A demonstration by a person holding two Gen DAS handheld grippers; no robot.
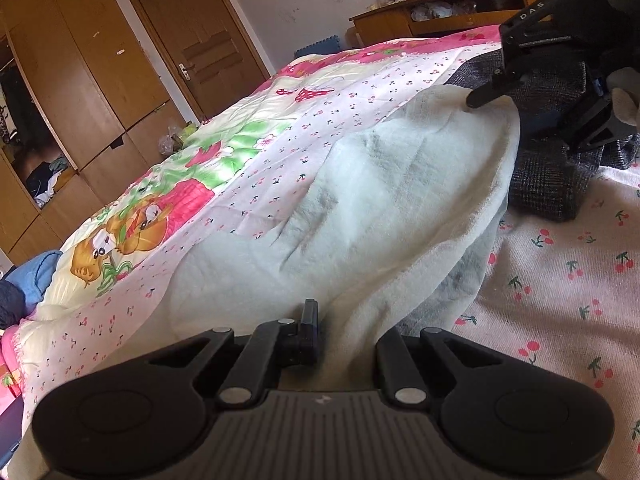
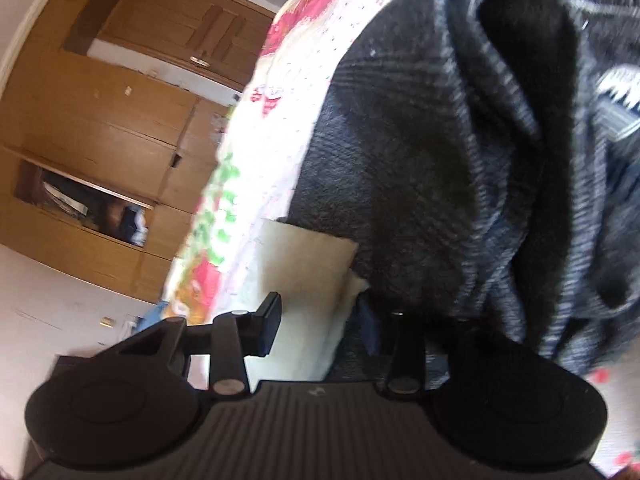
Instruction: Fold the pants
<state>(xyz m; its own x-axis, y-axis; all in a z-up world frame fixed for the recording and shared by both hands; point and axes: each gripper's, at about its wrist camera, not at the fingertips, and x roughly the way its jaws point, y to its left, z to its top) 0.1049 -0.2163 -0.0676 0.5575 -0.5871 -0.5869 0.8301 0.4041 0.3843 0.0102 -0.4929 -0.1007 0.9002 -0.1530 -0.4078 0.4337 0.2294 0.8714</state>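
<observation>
The pants are dark grey checked outside with a cream fleece lining. They lie on the bed, lining side up across the middle of the left wrist view. My left gripper has its jaws apart with the cream fabric between them; its right finger is hidden under the cloth. My right gripper is at the far end of the pants, where cream meets grey. In the right wrist view its jaws stand apart around the pants edge, with dark checked fabric draped over the right finger.
The bed has a pink and white cherry-print cover with cartoon figures. A wooden wardrobe and door stand at the left. A wooden desk with clutter is behind the bed. Blue cloth lies at the bed's left edge.
</observation>
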